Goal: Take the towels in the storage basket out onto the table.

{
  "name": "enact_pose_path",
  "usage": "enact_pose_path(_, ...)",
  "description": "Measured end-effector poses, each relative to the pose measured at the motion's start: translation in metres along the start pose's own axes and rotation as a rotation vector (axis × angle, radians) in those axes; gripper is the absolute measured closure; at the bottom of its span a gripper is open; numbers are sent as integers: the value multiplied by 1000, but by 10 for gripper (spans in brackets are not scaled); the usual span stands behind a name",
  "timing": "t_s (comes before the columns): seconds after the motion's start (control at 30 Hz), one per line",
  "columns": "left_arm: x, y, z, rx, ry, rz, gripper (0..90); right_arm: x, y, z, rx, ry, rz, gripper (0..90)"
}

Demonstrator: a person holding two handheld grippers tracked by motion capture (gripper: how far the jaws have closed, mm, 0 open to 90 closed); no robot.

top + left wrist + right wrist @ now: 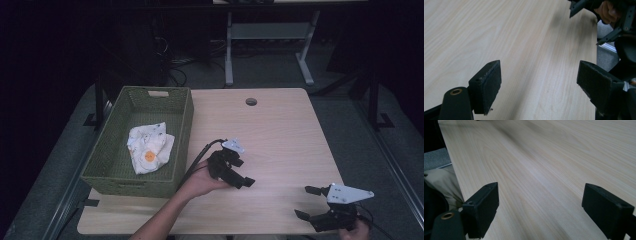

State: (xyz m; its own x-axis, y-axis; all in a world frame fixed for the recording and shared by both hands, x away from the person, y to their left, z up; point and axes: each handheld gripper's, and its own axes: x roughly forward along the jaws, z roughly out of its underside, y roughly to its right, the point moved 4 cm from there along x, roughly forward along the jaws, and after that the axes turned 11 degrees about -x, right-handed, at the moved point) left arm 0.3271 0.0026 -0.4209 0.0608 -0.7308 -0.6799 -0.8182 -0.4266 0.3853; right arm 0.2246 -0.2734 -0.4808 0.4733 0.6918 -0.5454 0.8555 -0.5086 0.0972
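Note:
My left gripper [244, 174] is held by a hand over the middle of the light wooden table [280, 130], just right of the basket, pointing toward the right. In the left gripper view its jaws stand wide apart, open [539, 82], with bare wood between them. My right gripper [306, 202] sits near the front right corner, pointing left, jaws spread. The right gripper view shows it open [540, 207] over bare tabletop, nothing between the pads. The other gripper [599, 15] and a hand appear at the top right of the left gripper view.
A green woven basket [182, 130] stands on the table's left side, holding a crumpled white cloth [149, 147] with an orange spot. A round cable hole [251, 101] lies near the far edge. Beige clothing [441, 182] shows beyond the table's near edge.

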Motion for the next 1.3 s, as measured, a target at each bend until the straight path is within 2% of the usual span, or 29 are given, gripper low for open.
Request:
enact_pose_path(0.03,-2,-2,-4,-17,10,18,198,0,0,0,-4,2,0,138)
enact_pose_path(0.17,-6,-5,-14,-15,-1,17,197,-1,0,0,-5,4,-3,138)
enact_pose_path(0.23,-10,-7,-18,-1,-14,1,195,-2,0,0,-3,5,-3,138)
enact_pose_path(0.3,-15,-8,-22,-2,-20,8,195,-3,-1,0,1,5,-1,138)
enact_pose_path(0.4,-25,-11,-26,18,-23,21,185,-4,-1,-1,-5,7,-2,138)
enact_pose_path(0.47,-32,-14,-28,22,-36,-6,181,-3,-2,-1,-5,4,-5,138)
enact_pose_path(0.53,-37,-16,-30,21,-32,-6,181,-3,-2,-1,-7,6,-6,138)
enact_pose_path(0.67,-53,-19,-34,33,-22,-15,181,-4,-3,-1,-6,5,-7,138)
enact_pose_path(0.77,-69,-24,-38,6,-3,-3,181,-4,-4,-1,-2,8,-6,138)
enact_pose_path(0.9,-88,-26,-43,25,-1,-15,181,-4,-3,-1,-5,6,-6,138)
enact_pose_path(1.03,-104,-30,-45,48,1,-4,181,-4,-4,-1,-5,5,-5,138)
enact_pose_path(1.1,-110,-35,-43,37,2,-1,182,-4,-4,-1,-5,4,-4,138)
enact_pose_path(1.3,-124,-50,-35,5,-6,-42,182,-4,-4,-1,-5,5,-2,138)
